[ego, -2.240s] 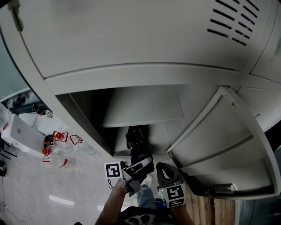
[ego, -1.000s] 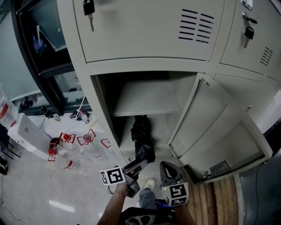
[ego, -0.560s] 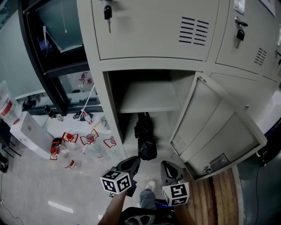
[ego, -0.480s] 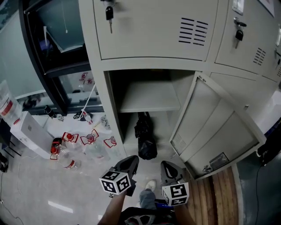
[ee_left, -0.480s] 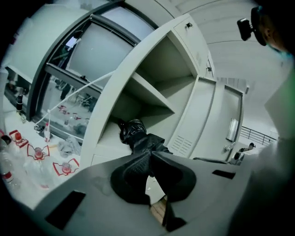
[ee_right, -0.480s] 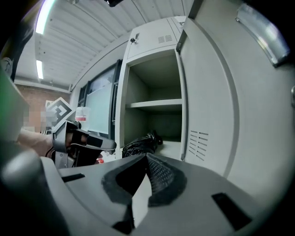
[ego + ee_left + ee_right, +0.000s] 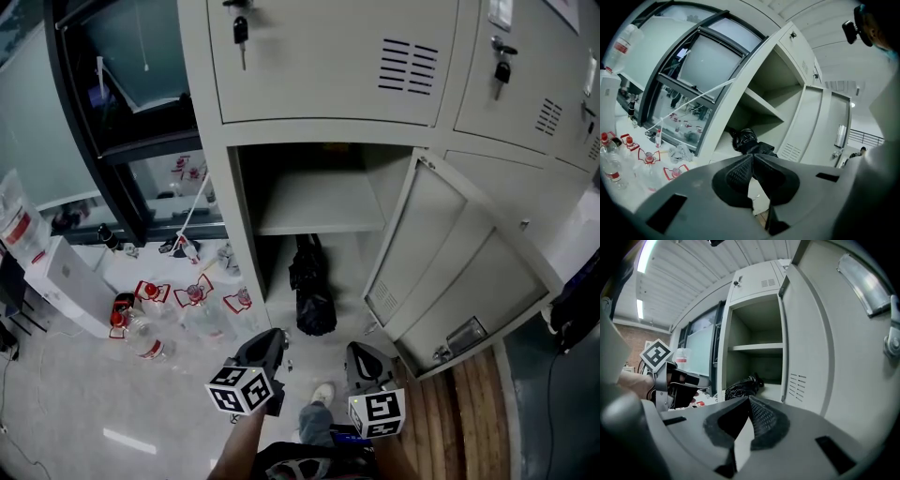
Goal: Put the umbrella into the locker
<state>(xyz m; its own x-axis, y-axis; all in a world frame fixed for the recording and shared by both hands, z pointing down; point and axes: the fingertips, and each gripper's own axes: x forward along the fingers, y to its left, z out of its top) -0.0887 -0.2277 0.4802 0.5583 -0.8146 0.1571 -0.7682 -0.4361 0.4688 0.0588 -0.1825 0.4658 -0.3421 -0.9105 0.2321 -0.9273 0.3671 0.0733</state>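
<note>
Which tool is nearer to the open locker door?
Right. The right tool is close by the lower corner of the door; the left tool is farther off, on the other side of the umbrella.

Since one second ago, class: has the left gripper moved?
Yes. The left gripper has drawn back off the umbrella, away from the locker.

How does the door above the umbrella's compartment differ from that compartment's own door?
The upper door is shut; the lower door stands swung open to the right. The upper door shows its outer face, a key hanging in its lock; the lower door shows its inner face. Both are pale grey metal with vent slots.
</note>
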